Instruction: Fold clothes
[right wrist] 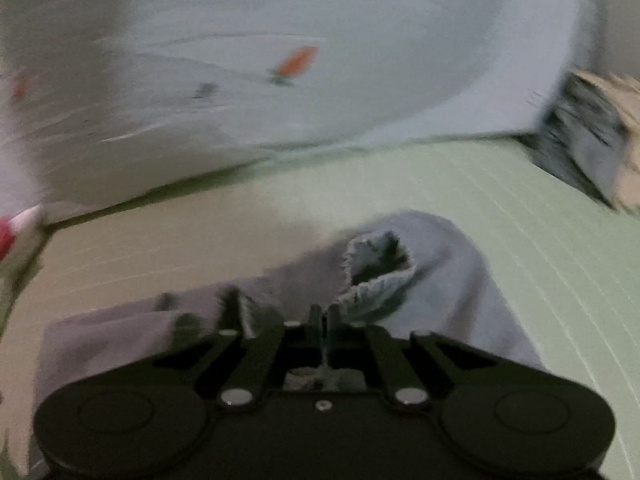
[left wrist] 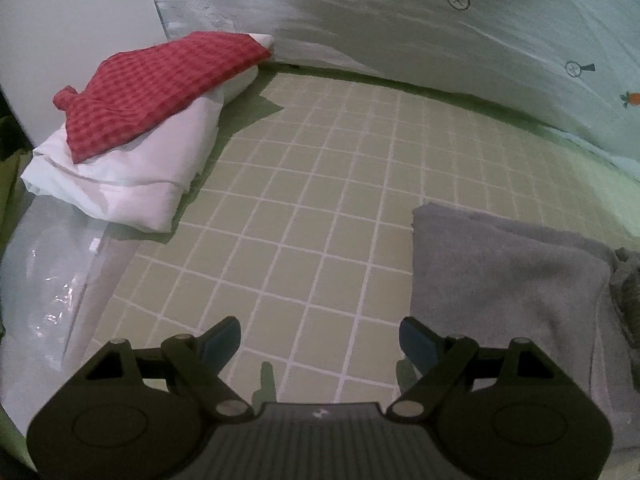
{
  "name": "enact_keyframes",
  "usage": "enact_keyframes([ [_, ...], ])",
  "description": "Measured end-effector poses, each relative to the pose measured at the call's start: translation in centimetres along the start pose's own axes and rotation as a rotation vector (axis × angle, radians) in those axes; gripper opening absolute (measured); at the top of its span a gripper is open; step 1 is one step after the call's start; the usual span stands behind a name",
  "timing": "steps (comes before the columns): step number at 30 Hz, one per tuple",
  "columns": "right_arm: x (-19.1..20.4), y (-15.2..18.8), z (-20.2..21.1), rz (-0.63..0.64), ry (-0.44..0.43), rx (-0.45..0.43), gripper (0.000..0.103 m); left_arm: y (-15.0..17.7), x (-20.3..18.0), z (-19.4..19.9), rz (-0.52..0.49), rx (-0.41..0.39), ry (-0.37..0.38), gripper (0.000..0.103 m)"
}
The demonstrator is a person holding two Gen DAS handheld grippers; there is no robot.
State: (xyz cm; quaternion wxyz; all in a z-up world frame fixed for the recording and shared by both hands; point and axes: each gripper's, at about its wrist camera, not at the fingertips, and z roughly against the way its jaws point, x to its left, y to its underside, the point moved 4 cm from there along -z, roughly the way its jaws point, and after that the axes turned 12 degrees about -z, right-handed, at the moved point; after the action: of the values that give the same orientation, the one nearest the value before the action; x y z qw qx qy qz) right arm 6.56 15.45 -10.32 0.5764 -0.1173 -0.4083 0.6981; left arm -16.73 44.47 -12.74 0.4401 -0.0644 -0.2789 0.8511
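A grey garment (left wrist: 508,280) lies partly folded on the green checked sheet (left wrist: 320,200), at the right in the left wrist view. My left gripper (left wrist: 320,340) is open and empty just left of its edge, low over the sheet. In the blurred right wrist view my right gripper (right wrist: 324,312) is shut on the grey garment (right wrist: 440,272) by a ribbed cuff (right wrist: 380,276) and holds it lifted a little. A folded stack sits at the far left: a red checked cloth (left wrist: 160,88) on a white garment (left wrist: 132,176).
A pale quilt with small carrot prints (left wrist: 440,28) rises along the back. A clear plastic bag (left wrist: 52,280) lies at the left. A grey and tan furry item (right wrist: 592,140) sits at the far right of the right wrist view.
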Motion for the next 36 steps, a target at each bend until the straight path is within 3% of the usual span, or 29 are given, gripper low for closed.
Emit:
enact_keyframes([
  [5,2.7,1.9,-0.8,-0.005,-0.129,0.091,0.007,0.1,-0.2,0.0,-0.009,-0.003,0.008,0.087],
  [6,2.5,1.9,-0.5,-0.043,-0.134,0.090,0.015,0.1,-0.2,0.0,-0.010,-0.004,0.009,0.087],
  [7,2.1,1.8,-0.2,-0.080,-0.129,0.076,0.023,0.1,-0.1,0.0,-0.010,-0.004,0.009,0.087],
  [11,-0.2,1.1,0.2,-0.137,-0.003,0.014,0.027,0.2,0.1,-0.1,-0.002,-0.001,0.018,0.087],
  [14,-0.5,2.4,-0.9,-0.111,0.048,0.082,0.027,0.3,-0.1,-0.5,-0.007,0.013,0.037,0.087],
  [18,0.4,4.7,-2.0,-0.012,0.095,0.173,0.036,0.5,-0.4,-1.2,-0.011,0.032,0.068,0.087],
  [20,0.8,4.9,-1.4,0.051,0.140,0.149,0.051,0.6,-0.6,-1.5,-0.012,0.042,0.081,0.087],
  [22,0.8,4.7,-0.6,0.088,0.187,0.117,0.097,0.7,-1.0,-1.9,-0.018,0.057,0.099,0.087],
  [23,0.3,4.4,-0.1,0.076,0.200,0.092,0.103,0.7,-1.2,-2.2,-0.021,0.065,0.108,0.087],
  [29,-2.4,4.3,1.9,-0.037,0.269,0.045,0.103,1.1,-2.9,-3.2,-0.049,0.107,0.156,0.087],
  [36,-4.6,5.3,3.4,-0.094,0.319,0.071,0.103,1.4,-5.0,-3.7,-0.097,0.125,0.192,0.087],
])
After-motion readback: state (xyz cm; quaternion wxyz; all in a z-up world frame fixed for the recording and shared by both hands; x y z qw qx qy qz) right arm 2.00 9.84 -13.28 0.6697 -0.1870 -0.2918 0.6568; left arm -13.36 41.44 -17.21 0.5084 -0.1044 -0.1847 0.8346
